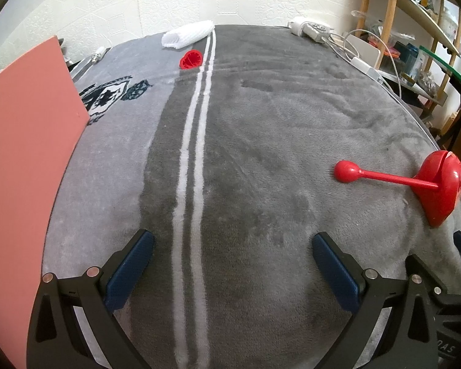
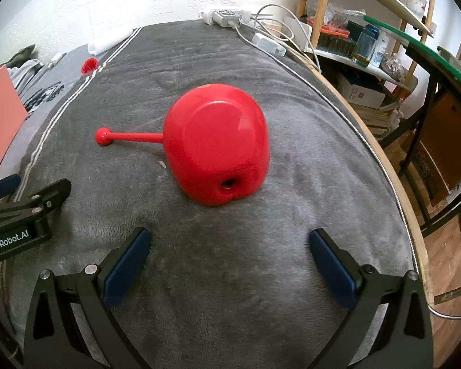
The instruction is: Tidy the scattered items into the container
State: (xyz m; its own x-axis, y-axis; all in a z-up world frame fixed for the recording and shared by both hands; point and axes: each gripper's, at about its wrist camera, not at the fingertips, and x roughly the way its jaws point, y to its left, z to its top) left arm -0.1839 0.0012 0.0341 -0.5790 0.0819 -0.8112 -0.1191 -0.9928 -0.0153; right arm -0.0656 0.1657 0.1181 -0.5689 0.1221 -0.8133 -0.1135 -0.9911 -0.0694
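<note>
A big red apple-shaped toy point(image 2: 215, 144) lies on its side on the grey blanket point(image 2: 230, 276), a thin rod with a ball end point(image 2: 103, 136) sticking out to its left. My right gripper point(image 2: 230, 261) stands open just in front of it, nothing between its fingers. In the left wrist view the same toy point(image 1: 439, 184) lies at the far right, its ball end point(image 1: 347, 170) pointing left. My left gripper point(image 1: 233, 264) is open over bare blanket point(image 1: 261, 153). A small red ribbed cup point(image 1: 191, 59) lies far back; it also shows in the right wrist view point(image 2: 89, 65). No container is plainly recognisable.
A pink board point(image 1: 21, 169) stands along the left edge. A white rolled mesh point(image 1: 187, 34) lies at the back. A power strip with cables point(image 2: 227, 17) and a charger point(image 2: 269, 43) sit at the far right corner. Wooden shelves point(image 2: 368, 46) and a glass table point(image 2: 430, 49) stand beyond the right edge.
</note>
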